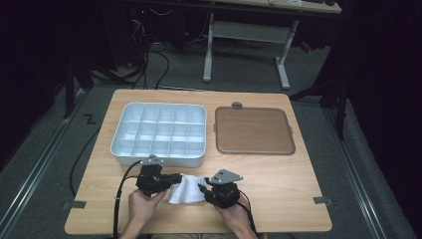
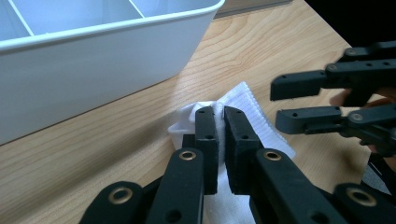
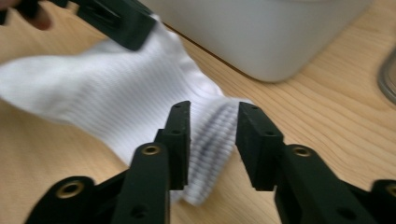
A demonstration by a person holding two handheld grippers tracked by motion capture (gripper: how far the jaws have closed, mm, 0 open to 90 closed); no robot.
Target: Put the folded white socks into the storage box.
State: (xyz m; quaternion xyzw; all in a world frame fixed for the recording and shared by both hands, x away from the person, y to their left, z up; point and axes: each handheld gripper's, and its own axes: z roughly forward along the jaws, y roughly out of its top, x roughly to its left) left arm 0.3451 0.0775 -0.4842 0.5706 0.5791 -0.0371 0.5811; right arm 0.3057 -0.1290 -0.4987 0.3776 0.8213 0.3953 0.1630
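Sock: a white ribbed sock (image 1: pixel 186 189) lies on the surface (image 1: pixel 278 184) near your edge, between your two hands and just in front of the compartment tray.
Sock, close up: in the left gripper view the sock (image 2: pixel 252 119) is bunched up, with the ribbed cuff toward your other tool; in the right gripper view the sock (image 3: pixel 116 102) stretches from the upper left down to the cuff between the jaws.
Left tool: your left tool (image 1: pixel 175 180) is clamped narrow on the sock's left part; in the left gripper view its jaws (image 2: pixel 220 122) stand almost together with white fabric pinched in the thin gap.
Right tool: your right tool (image 1: pixel 201 188) sits at the sock's right end; in the right gripper view its tool (image 3: pixel 213 122) stands partly spread, the ribbed cuff lying in the gap, and the pads do not press on it. The fabric seems to brush the left pad; I cannot tell for sure.
Right tool, seen from the left: it shows at the right edge as two black fingers (image 2: pixel 299 84) apart, one above the other.
Tray: a white compartment tray (image 1: pixel 158 133) stands beyond the sock, near but not touching it.
Lid: a brown flat lid (image 1: pixel 254 130) lies to the right of the tray, well apart from the sock.
Hands: both of your hands rest at the near edge of the surface.
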